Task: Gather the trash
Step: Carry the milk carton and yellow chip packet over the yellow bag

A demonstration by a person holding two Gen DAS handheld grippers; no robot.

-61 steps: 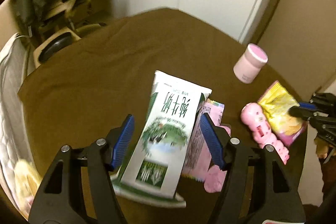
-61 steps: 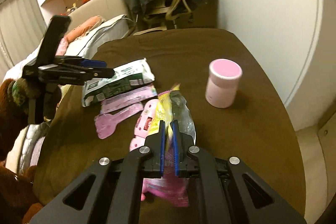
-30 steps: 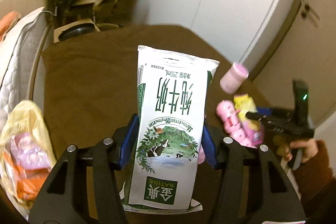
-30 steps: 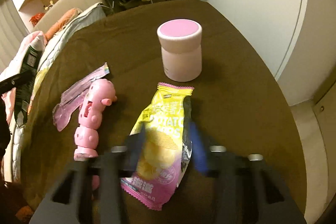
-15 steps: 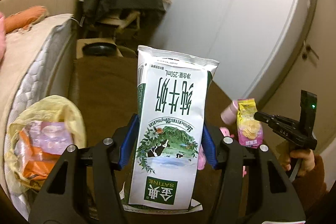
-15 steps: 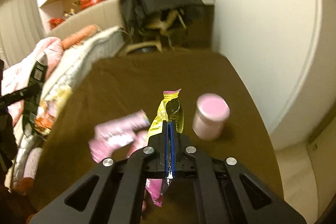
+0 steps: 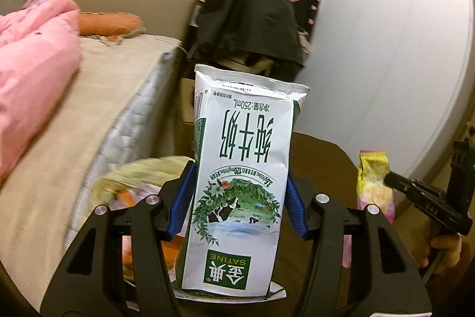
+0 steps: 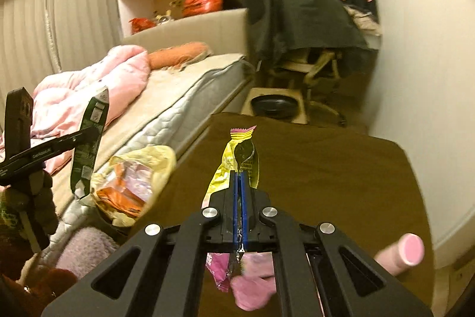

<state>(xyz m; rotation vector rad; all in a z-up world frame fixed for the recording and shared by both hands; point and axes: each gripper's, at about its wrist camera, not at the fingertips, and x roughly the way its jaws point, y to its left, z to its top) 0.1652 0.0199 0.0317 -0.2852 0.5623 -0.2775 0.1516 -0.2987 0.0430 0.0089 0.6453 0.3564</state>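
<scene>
My left gripper point(image 7: 236, 198) is shut on a white and green milk carton point(image 7: 240, 183), held upright in the air with its print upside down. The same carton point(image 8: 89, 138) shows edge-on at the left of the right wrist view, beside the left gripper point(image 8: 86, 135). My right gripper point(image 8: 239, 177) is shut on a yellow and pink chip bag point(image 8: 240, 159), lifted off the brown table point(image 8: 341, 168). That bag point(image 7: 374, 183) hangs at the right of the left wrist view. A yellow trash bag point(image 8: 136, 177) with wrappers inside gapes open by the table's left edge, below the carton.
A pink-lidded jar point(image 8: 406, 251) and pink wrappers point(image 8: 252, 281) lie on the table near me. A bed point(image 8: 166, 97) with a pink blanket point(image 7: 35, 49) runs along the left. A chair draped in dark cloth point(image 8: 299, 14) stands behind the table.
Both grippers rose and swung left toward the bed side. The right gripper closed on the chip bag and lifted it off the table. The trash bag came into view under the carton.
</scene>
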